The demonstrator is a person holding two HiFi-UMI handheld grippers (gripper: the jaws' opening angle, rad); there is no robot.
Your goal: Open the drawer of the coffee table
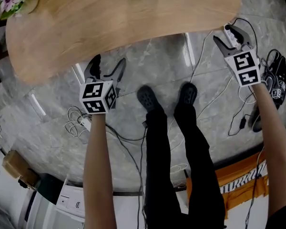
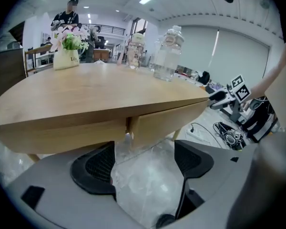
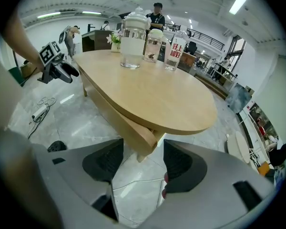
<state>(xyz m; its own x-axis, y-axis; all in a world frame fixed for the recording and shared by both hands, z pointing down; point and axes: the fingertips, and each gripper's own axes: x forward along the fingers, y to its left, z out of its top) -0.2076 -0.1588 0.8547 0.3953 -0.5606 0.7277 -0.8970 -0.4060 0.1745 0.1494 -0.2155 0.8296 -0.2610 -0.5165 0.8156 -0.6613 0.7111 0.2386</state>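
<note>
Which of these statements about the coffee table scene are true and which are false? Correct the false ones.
1. The left gripper and the right gripper both have their jaws apart with nothing between them. True.
2. The left gripper grips the coffee table. False: it is clear of the table and touches nothing.
3. The coffee table is bare. False: flowers and a glass jar stand on it.
4. Cables lie on the floor. True.

Coffee table (image 1: 114, 18) partly off-frame
</note>
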